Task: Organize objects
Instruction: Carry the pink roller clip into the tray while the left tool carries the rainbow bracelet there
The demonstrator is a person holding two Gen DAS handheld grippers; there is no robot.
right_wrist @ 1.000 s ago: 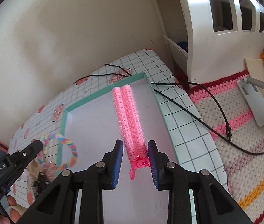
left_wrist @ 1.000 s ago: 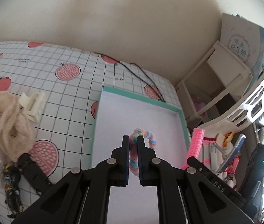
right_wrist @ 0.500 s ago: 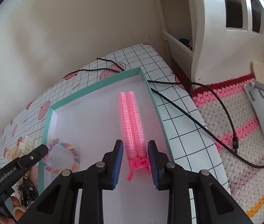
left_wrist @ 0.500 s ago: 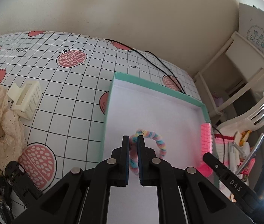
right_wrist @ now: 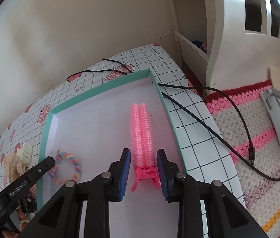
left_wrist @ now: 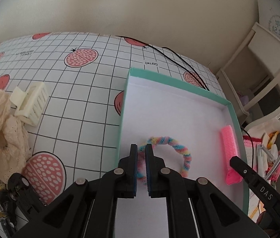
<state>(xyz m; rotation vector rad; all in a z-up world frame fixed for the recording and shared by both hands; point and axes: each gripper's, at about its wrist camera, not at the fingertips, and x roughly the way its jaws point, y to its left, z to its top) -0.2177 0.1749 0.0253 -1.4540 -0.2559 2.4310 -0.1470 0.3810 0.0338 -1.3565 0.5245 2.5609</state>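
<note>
The left claw [left_wrist: 141, 156] is closed on the near side of the soft rainbow-striped hair loop [left_wrist: 179, 148], which lies at about 7 o'clock inside the shallow white box with a green rim [left_wrist: 171, 79]. The right claw [right_wrist: 144, 166] is open, with the pink two-roller hair clip [right_wrist: 141, 130] lying between its pads, apparently untouched, near the box wall at about 4 o'clock. Both things seem to be set down already. For a neat finish, the left claw should be opened slowly and lifted straight up, so the loop is not dragged. Further out at 10 o'clock, on the checked counter [left_wrist: 80, 103], a cream plastic claw clip [left_wrist: 31, 103] is waiting to be picked up.
</note>
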